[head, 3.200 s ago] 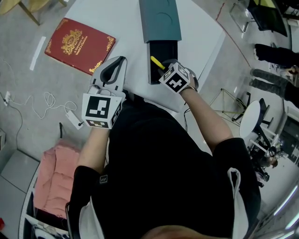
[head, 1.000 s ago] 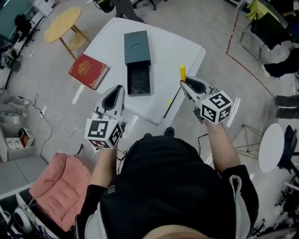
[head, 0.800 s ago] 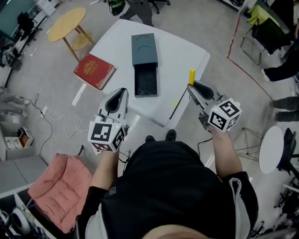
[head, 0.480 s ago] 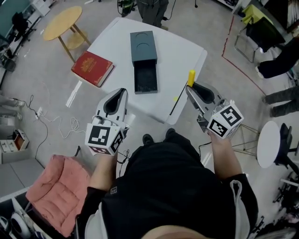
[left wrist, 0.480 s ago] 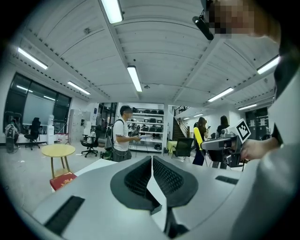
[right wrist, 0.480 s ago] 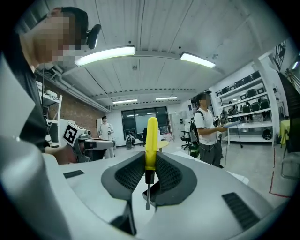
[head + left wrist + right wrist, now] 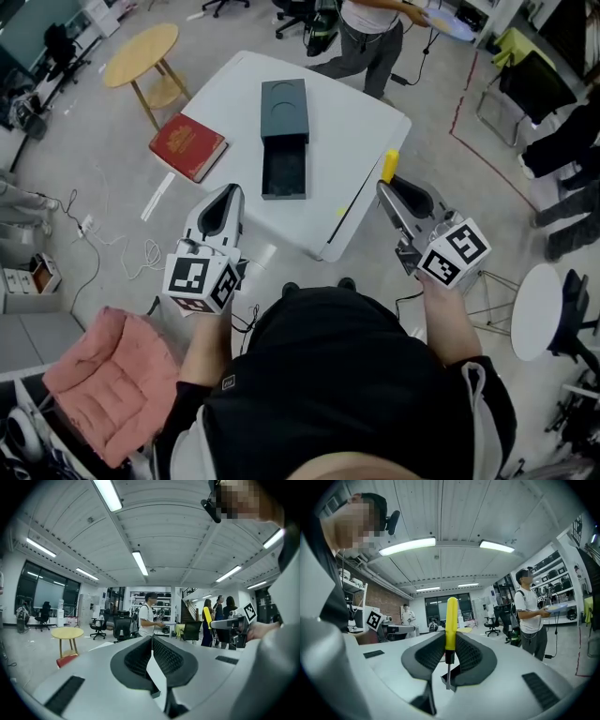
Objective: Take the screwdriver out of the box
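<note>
The dark teal box [image 7: 285, 111] lies on the white table [image 7: 347, 112], its black drawer [image 7: 284, 172] slid open towards me. The yellow-handled screwdriver [image 7: 389, 167] is out of the box and high above the table's right corner. My right gripper [image 7: 388, 186] is shut on it. In the right gripper view the handle [image 7: 451, 620] stands upright between the pads and the thin shaft [image 7: 448, 674] hangs below. My left gripper [image 7: 231, 195] hovers off the table's near left edge. Its jaws [image 7: 151, 641] are shut on nothing.
A red book [image 7: 187, 147] lies by the table's left edge, with a round wooden side table [image 7: 141, 54] beyond it. A person [image 7: 370, 28] stands at the table's far side. A pink cushion [image 7: 98, 380] and a cable [image 7: 112, 246] lie at lower left, a white round table [image 7: 534, 309] at right.
The right gripper has taken the screwdriver out of the box drawer and lifted it up and to the right. Both grippers have risen away from the table. A person has appeared at the far side.
</note>
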Available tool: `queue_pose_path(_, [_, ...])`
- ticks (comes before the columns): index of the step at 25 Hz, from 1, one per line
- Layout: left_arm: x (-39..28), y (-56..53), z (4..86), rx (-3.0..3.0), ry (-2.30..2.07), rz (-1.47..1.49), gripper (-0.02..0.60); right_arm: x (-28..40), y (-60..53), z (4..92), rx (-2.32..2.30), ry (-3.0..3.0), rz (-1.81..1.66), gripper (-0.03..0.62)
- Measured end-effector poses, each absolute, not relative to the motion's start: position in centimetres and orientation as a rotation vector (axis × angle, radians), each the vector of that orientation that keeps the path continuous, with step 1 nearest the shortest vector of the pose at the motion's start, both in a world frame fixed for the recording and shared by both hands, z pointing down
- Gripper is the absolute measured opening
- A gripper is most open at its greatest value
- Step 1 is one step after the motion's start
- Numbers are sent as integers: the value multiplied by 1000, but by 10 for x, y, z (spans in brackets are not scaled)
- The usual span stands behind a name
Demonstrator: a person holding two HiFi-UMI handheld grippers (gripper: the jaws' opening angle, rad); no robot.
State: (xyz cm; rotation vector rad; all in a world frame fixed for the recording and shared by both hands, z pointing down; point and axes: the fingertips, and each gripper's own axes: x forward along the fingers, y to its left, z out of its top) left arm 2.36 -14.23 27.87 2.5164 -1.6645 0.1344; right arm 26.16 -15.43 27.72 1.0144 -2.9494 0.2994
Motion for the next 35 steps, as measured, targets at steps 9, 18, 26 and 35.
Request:
queue_pose_path(9, [-4, -137, 285, 2496, -1680, 132, 25, 234, -154, 274, 1004, -2956, 246, 82])
queue_pose_path(18, [30, -142, 282, 2485, -1711, 156, 25, 269, -162, 279, 993, -2959, 275, 81])
queue_pose_path(26, [29, -141, 284, 2462, -1731, 150, 25, 268, -166, 278, 966, -2964, 266, 81])
queue_pose_path(35, [37, -142, 283, 2449, -1741, 162, 25, 275, -171, 279, 945, -2970, 287, 81])
